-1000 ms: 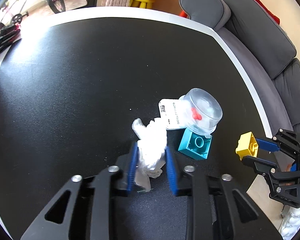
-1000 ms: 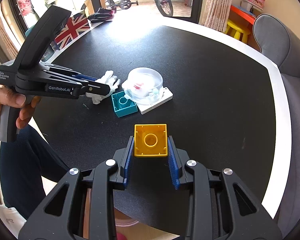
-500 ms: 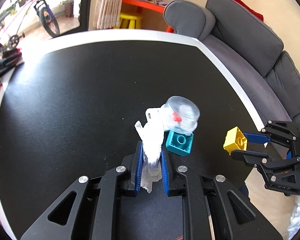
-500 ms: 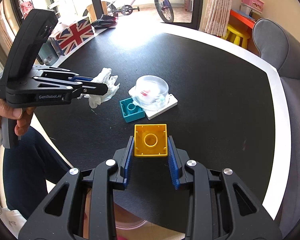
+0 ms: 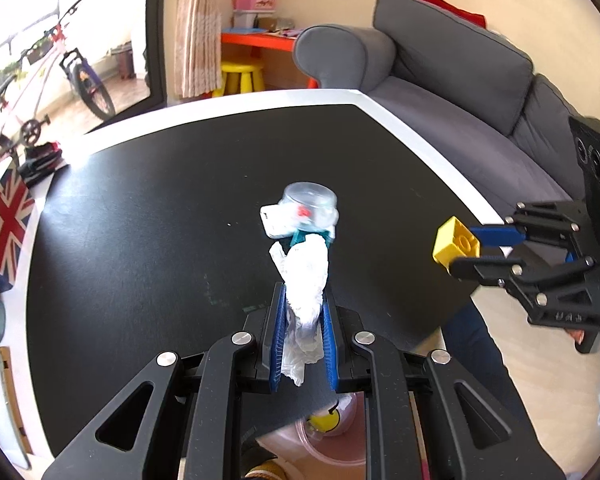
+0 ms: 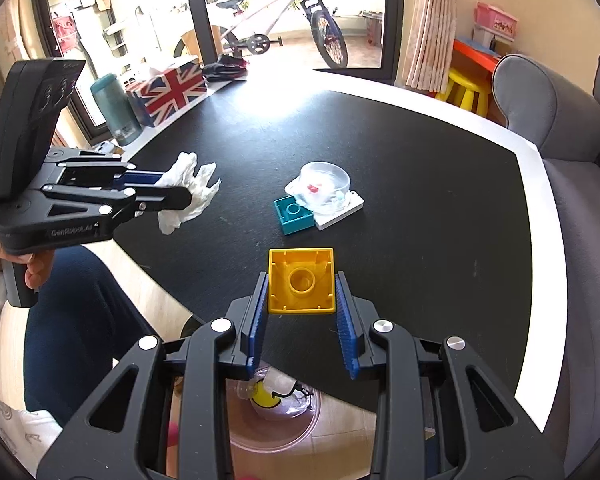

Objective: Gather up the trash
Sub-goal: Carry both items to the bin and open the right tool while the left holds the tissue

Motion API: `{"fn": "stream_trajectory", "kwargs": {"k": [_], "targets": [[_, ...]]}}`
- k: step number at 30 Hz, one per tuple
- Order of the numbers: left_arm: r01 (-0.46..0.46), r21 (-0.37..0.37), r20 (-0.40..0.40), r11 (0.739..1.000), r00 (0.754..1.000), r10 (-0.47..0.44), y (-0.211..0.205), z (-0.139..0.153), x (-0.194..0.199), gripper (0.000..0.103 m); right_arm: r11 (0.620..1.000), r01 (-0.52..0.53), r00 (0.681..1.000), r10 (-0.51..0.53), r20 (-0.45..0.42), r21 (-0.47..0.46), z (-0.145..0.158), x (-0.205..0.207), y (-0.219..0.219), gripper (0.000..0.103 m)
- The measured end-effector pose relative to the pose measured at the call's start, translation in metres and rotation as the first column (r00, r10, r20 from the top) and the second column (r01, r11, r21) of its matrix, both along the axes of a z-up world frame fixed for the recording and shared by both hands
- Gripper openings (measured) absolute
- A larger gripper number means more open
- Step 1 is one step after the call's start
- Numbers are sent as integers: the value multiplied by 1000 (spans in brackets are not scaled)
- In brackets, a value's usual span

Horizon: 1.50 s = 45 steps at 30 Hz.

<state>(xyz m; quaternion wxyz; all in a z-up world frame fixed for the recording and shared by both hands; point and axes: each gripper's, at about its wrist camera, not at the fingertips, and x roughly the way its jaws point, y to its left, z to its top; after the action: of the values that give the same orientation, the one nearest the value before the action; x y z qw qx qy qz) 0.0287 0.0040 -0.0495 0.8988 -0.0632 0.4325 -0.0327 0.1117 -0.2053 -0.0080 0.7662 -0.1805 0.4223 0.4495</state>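
Left gripper (image 5: 302, 312) clamped on tissue (image 5: 305, 280), lifted off table (image 5: 140, 208). Right gripper (image 6: 302, 300) pinching yellow block (image 6: 302, 282) above table edge; possibly a bin (image 6: 276, 420) below.

"GenRobot.AI" (faint) on left hand-held gripper (image 6: 172, 192)

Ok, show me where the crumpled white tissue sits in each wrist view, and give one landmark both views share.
Left wrist view: the crumpled white tissue is at centre, clamped in the left gripper, partly covering the teal block behind it.
Right wrist view: the tissue is left of centre, sticking out of the left gripper above the table's near edge.
Shared landmark: the clear plastic dome on the black table.
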Motion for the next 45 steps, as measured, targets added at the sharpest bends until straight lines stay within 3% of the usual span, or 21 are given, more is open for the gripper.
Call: {"fn": "stream_trajectory", "kwargs": {"k": [14,22,34,42,44,45], "targets": [[46,-1,33,999,998,-46,-36,-2,-60,17,998,-9,1000,9,-3,55,10,-57,-39,31],[70,-40,0,997,998,-70,-51,-20,-76,17,999,-11,999,13,-37,45,-6,-77,-51,31],[83,-89,-55,993,995,-88,-67,-52,-91,17,1000,-8,990,9,-143,8,-55,-93,-60,31],[91,-86,-61,992,994,-96,-70,-53,-91,17,1000,-17,987,19,-160,12,-60,-92,-58,32],[91,-86,-62,992,993,-97,-70,-53,-91,17,1000,-14,988,15,-155,8,-60,-92,-59,48],[92,-86,-63,992,993,-98,-70,-53,-89,17,1000,-9,988,11,-154,13,-60,-91,-59,63]]}}
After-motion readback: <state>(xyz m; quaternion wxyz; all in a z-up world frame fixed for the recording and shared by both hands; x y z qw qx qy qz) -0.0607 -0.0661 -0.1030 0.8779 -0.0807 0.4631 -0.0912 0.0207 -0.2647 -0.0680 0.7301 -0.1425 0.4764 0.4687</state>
